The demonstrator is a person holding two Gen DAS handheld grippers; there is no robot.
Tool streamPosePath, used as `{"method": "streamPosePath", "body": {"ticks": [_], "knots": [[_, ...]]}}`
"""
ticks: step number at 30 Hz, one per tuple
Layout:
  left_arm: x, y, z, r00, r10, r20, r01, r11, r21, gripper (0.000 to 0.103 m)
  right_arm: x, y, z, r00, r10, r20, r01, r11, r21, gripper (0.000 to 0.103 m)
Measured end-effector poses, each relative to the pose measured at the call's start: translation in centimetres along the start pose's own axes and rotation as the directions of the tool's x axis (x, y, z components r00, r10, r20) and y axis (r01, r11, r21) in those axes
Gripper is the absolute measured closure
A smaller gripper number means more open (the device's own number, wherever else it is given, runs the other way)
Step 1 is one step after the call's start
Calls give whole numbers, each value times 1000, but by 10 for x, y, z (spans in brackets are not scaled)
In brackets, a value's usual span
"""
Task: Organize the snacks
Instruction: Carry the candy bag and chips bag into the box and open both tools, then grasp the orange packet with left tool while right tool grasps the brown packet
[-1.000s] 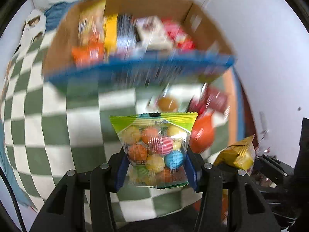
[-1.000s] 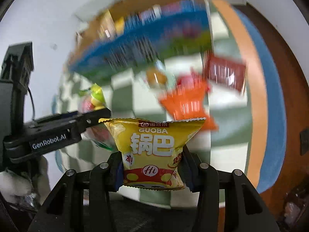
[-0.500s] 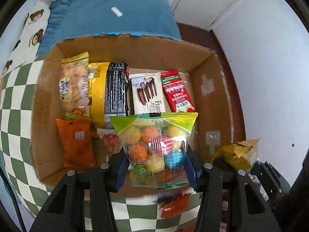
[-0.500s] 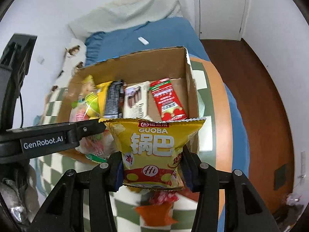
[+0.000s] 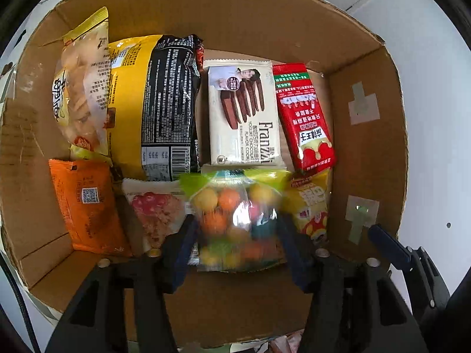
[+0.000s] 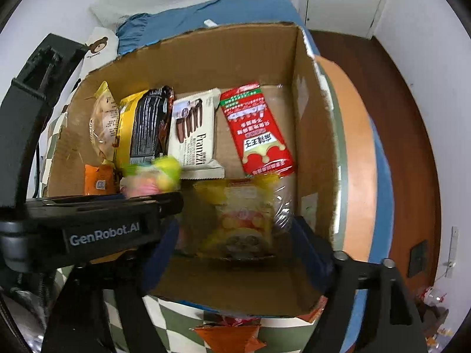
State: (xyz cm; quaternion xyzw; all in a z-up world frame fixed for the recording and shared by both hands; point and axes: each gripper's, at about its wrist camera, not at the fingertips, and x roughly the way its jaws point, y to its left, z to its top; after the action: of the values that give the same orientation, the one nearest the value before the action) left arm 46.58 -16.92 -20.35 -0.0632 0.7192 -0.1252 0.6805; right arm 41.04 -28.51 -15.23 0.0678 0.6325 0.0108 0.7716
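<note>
A cardboard box (image 5: 362,135) holds several snack packs. Both grippers hang over its near side. My left gripper (image 5: 238,244) has its jaws spread. The clear candy bag (image 5: 235,217) with coloured balls is blurred between them and looks loose, falling into the box. My right gripper (image 6: 232,241) is also spread wide. The yellow Guoba chip bag (image 6: 241,217) is blurred between its fingers, dropping into the near right corner; it also shows in the left wrist view (image 5: 309,206). The candy bag shows blurred in the right wrist view (image 6: 156,173).
In the box lie a Franzzi cookie pack (image 5: 244,114), a red pack (image 5: 303,117), a black-and-yellow bag (image 5: 159,103), an orange pack (image 5: 85,203) and others. An orange snack (image 6: 232,338) lies on the checkered cloth (image 6: 164,317) in front of the box. A blue bed (image 6: 206,11) is behind.
Both grippers moved forward over the box and opened. The candy bag and the yellow chip bag left the fingers and are dropping into the box.
</note>
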Motion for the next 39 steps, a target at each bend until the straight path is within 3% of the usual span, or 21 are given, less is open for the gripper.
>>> {"method": "streamPosePath", "body": {"ticks": [2,4,11,19,25,32,39], "knots": [[-3,-1,2,999,23,24,-24,1000,13,17,2,3,1,1000,-13,-7,13,1000,-2,16],[-11,-1,4,998,38,51,-40,999,21,8,2,6,3,1000,-4,-9,4,1000,-4,10],[-39,8,4,992,55,117,-60,998,37,8,-9,6,4,1000,-22,12,22,1000,5,7],[-90,15,-24,962,98,255,-118,991,66,8,-43,5,-2,994,-40,98,40,999,4,7],[-110,14,-52,927,142,348,-184,979,90,8,-67,9,-23,984,-56,167,58,998,-11,7],[-133,24,-90,888,145,435,-197,978,74,8,-97,13,-54,961,-76,265,85,996,-23,7],[-160,24,-133,836,147,529,-214,974,68,8,-129,19,-78,937,-73,342,87,996,-26,7]]}}
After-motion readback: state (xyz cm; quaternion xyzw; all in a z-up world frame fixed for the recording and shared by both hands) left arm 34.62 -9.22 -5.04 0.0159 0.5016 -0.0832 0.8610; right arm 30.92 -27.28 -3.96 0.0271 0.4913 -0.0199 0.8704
